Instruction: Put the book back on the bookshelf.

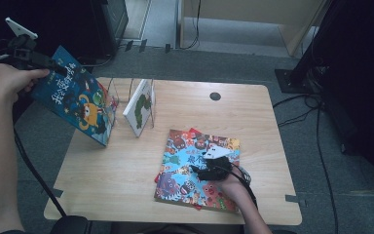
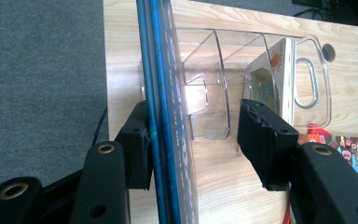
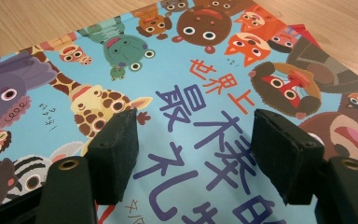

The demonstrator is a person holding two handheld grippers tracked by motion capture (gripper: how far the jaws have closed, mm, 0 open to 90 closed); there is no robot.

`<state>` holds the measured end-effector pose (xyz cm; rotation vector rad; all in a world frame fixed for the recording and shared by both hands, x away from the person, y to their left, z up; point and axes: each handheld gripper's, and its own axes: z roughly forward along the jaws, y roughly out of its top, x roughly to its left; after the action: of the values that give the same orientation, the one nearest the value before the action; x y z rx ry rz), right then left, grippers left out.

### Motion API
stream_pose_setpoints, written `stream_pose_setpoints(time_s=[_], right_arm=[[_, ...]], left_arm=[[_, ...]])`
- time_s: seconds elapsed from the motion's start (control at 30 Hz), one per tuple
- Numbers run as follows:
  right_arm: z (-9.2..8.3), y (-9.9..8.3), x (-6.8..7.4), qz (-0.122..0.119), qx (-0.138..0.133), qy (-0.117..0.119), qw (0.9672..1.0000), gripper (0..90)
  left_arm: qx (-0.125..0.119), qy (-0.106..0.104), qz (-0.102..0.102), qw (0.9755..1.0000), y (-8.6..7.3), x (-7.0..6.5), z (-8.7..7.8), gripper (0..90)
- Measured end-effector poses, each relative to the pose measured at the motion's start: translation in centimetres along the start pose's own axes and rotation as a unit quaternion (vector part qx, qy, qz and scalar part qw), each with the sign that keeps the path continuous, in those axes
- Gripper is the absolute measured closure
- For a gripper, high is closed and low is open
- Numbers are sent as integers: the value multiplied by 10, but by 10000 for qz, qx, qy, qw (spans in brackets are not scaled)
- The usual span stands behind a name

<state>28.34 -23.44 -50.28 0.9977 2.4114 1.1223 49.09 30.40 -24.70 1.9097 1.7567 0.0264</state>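
Observation:
A blue picture book (image 1: pixel 75 100) stands tilted at the left end of a clear plastic rack (image 1: pixel 114 100) on the wooden table (image 1: pixel 126 165). My left gripper (image 1: pixel 58 67) is at its top corner. In the left gripper view the book's edge (image 2: pixel 161 116) runs between the jaws of my left gripper (image 2: pixel 193 126). It lies against the left pad, and the right pad stands well clear, so the gripper is open. A white book (image 1: pixel 140 107) stands in another slot of the rack (image 2: pixel 214 93). My right gripper (image 1: pixel 197 169) hovers open over a colourful animal book (image 3: pixel 191 70) lying flat.
A red book's corner (image 1: pixel 193 130) sticks out from under the flat book (image 1: pixel 190 170). A black grommet hole (image 1: pixel 215 96) sits near the table's far edge. Cables and a black stand base (image 1: pixel 302 73) lie on the floor to the right.

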Motion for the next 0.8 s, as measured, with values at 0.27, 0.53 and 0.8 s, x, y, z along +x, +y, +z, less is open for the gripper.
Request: stream_pose_setpoints(time_s=[0.27, 0.53, 0.8], right_arm=[[0, 0, 0, 4, -2, 2, 10000, 321], [-1, 0, -1, 25, 3, 36, 10000, 322], [-4, -3, -6, 16, -16, 90, 10000, 345]], left_arm=[[-77, -27, -5, 10000, -2, 1, -24, 483], [-262, -32, 145, 9995, -10, -8, -53, 486], [-359, -57, 383, 9986, -22, -31, -59, 494]])
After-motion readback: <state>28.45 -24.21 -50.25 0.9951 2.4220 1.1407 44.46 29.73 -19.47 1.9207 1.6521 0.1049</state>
